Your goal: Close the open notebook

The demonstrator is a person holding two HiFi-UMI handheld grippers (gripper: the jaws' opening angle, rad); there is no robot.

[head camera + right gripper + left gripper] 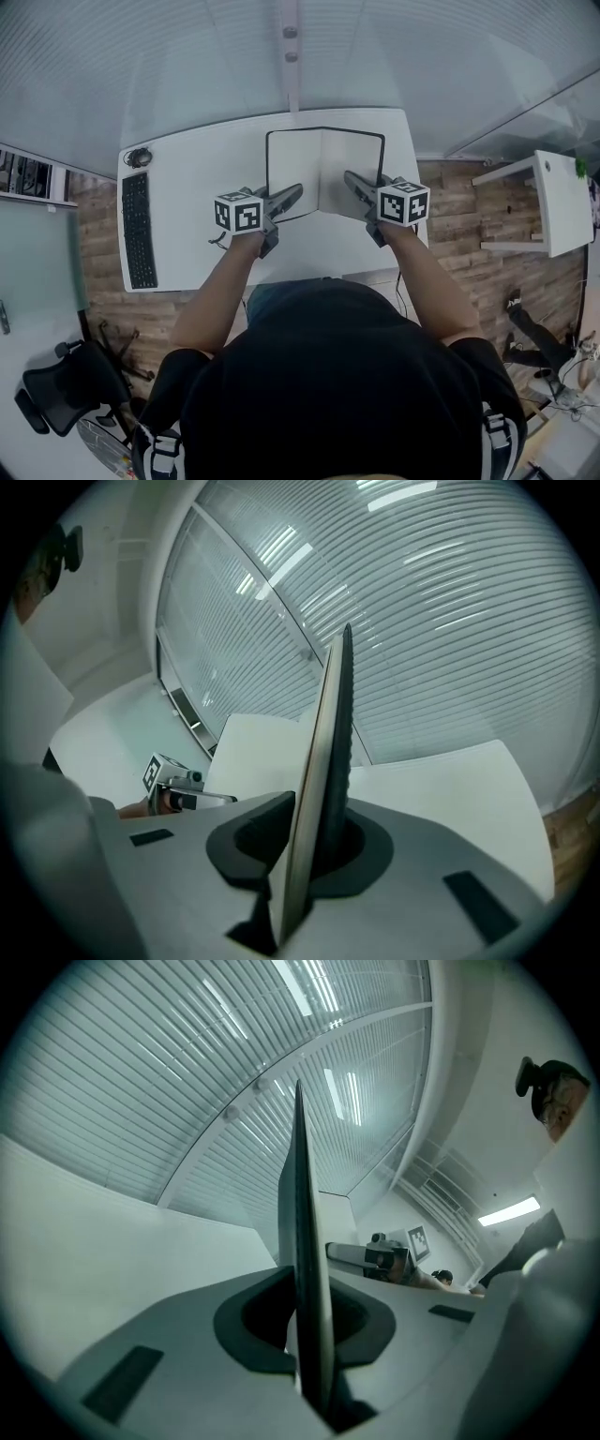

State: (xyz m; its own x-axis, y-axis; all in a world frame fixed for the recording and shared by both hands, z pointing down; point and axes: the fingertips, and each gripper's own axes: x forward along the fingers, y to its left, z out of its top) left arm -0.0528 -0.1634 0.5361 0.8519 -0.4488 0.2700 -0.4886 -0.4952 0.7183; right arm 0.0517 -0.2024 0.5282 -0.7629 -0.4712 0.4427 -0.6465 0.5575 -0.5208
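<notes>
Gripper views only: left gripper (295, 191) is pinching the thin dark cover of the notebook (323, 169); right gripper (350, 177) is clamping a thicker cover-plus-pale-pages edge. Head view: notebook is sitting open, white pages up, at far edge of desk (187, 178).

One desk (197, 169), counted around
On it: one notebook (292, 159), one keyboard (139, 230). Over it: two grippers, left gripper (296, 190) and right gripper (349, 176). Beside it: one chair (66, 384), one table (558, 202).

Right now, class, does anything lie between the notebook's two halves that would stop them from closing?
Nothing visible does. Both pages of the notebook are bare. The left gripper and right gripper each have their jaws shut on one half. The keyboard sits well apart, at the desk's left edge.
</notes>
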